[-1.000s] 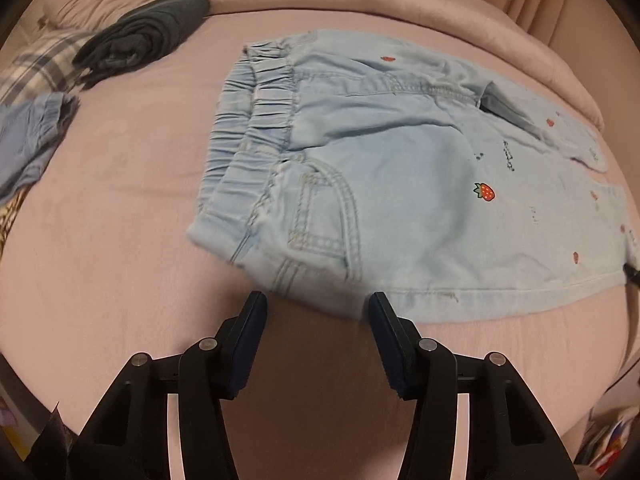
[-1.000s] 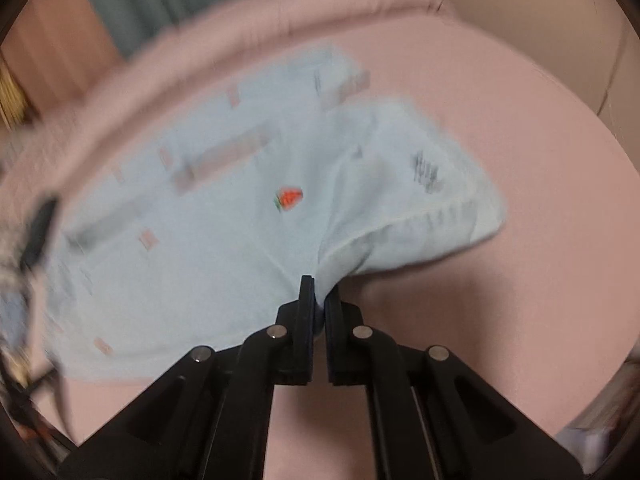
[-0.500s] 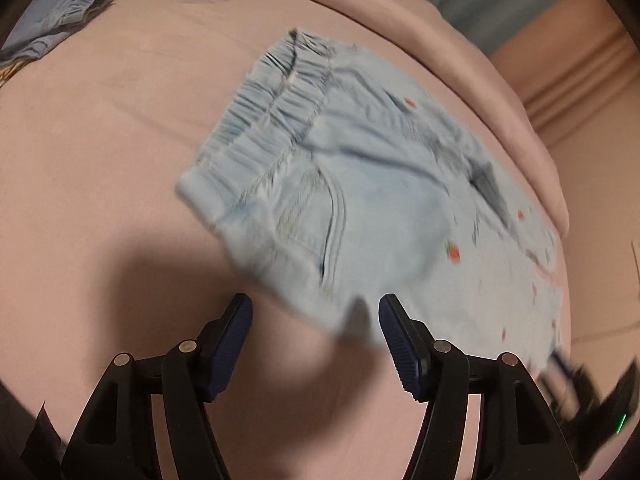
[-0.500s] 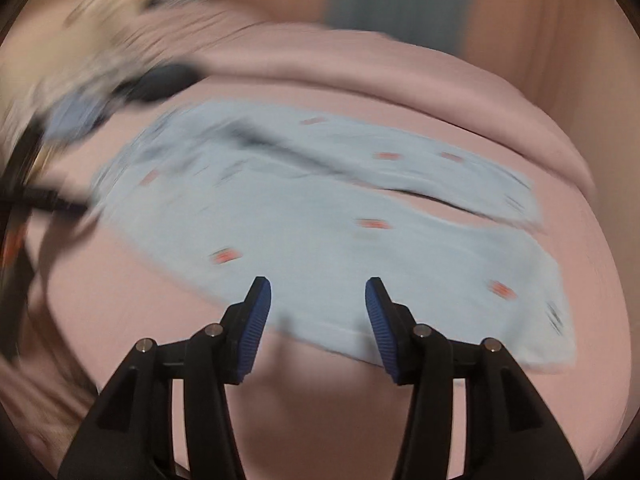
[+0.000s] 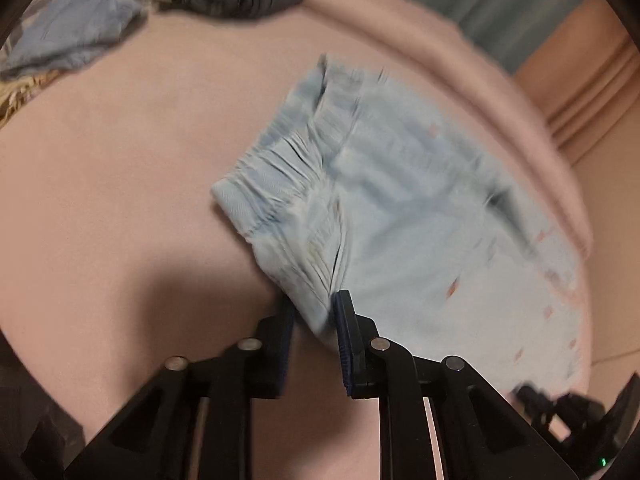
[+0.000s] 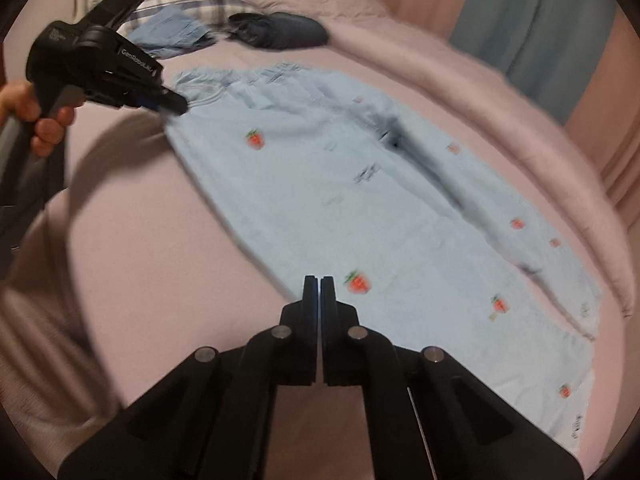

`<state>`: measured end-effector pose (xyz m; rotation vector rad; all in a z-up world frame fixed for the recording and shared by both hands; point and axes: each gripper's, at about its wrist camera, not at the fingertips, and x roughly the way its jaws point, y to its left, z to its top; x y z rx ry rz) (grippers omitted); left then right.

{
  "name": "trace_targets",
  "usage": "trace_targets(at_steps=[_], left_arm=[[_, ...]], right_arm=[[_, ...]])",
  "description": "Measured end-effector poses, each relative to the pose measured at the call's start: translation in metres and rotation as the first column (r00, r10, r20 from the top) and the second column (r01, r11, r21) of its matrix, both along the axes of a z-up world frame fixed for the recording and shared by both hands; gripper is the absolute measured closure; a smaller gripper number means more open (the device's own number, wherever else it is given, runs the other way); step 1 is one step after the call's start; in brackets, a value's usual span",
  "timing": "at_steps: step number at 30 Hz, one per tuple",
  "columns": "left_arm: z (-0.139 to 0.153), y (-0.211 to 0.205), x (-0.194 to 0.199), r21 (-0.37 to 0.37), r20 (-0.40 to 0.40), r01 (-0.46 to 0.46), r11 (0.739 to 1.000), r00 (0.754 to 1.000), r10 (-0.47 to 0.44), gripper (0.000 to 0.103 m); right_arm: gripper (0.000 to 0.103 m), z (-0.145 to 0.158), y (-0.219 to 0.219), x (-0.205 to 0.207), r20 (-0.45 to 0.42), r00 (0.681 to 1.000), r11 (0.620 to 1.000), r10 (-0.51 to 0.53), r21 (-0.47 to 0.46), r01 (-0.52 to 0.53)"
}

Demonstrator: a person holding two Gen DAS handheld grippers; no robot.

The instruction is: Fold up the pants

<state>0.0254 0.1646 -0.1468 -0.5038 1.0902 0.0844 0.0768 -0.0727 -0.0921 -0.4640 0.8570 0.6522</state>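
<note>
The whole length of the pants (image 6: 380,216) is given only by the right wrist view: light blue, strawberry-printed, spread flat on the pink bed (image 6: 168,280), waistband toward the pillows and leg ends toward the lower right. The left gripper (image 6: 170,102) is also seen there from outside, held by a hand (image 6: 44,120), its tip at the waistband corner. The left wrist view gives the waist end alone, close and blurred.

In that view the left gripper (image 5: 314,316) is closing its fingers (image 5: 344,320) on the near side edge of the pants (image 5: 400,220), just below the waistband; bunched cloth is caught between them and drawn up in pleats. The right gripper (image 6: 319,284) has its fingers pressed together at the near long edge of the pants; whether cloth is caught between them cannot be told.

Past the waistband, a dark folded garment (image 6: 280,30), a crumpled blue garment (image 6: 172,36) and a plaid pillow (image 6: 208,0) lie well apart from the pants. Along the far side of the pants a rolled pink blanket (image 6: 480,92) runs close beside them. On the near side of the pants the bed is bare.
</note>
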Motion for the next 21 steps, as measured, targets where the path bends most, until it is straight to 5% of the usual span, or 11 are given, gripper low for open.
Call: trace_targets(at_steps=[3, 7, 11, 13, 15, 17, 20, 21], left_arm=[[0.003, 0.009, -0.008, -0.025, -0.009, 0.012, 1.0, 1.0, -0.012, 0.077], [0.026, 0.021, -0.02, 0.078, 0.018, 0.007, 0.997, 1.0, -0.008, 0.076], [0.04, 0.01, 0.002, 0.096, 0.094, 0.043, 0.994, 0.994, -0.052, 0.076], [0.036, 0.001, 0.019, 0.046, 0.133, 0.11, 0.993, 0.984, -0.115, 0.075], [0.023, -0.01, 0.036, 0.075, 0.128, 0.146, 0.986, 0.98, -0.155, 0.075], [-0.001, -0.016, 0.049, 0.155, 0.038, 0.169, 0.973, 0.984, -0.177, 0.075], [-0.003, -0.01, 0.044, 0.151, 0.062, 0.201, 0.968, 0.975, -0.212, 0.075], [-0.001, -0.008, 0.044, 0.155, 0.052, 0.214, 0.964, 0.973, -0.224, 0.075]], right_arm=[[0.101, -0.03, -0.005, 0.006, -0.072, 0.996, 0.997, -0.044, -0.073, 0.038], [0.076, 0.001, -0.036, 0.012, -0.112, 0.99, 0.983, -0.09, 0.152, 0.106], [0.075, 0.013, -0.077, 0.041, -0.082, 0.957, 0.939, -0.279, 0.186, 0.29], [0.076, 0.005, -0.098, 0.063, -0.069, 0.914, 0.901, -0.399, 0.155, 0.405], [0.077, -0.007, -0.126, 0.078, -0.081, 0.859, 0.85, -0.505, 0.127, 0.511], [0.077, -0.023, -0.159, 0.087, -0.11, 0.787, 0.783, -0.607, 0.087, 0.616], [0.075, -0.05, -0.214, 0.077, -0.021, 0.691, 0.69, -0.723, -0.074, 0.72], [0.072, -0.051, -0.234, 0.07, -0.011, 0.665, 0.664, -0.747, -0.053, 0.746]])
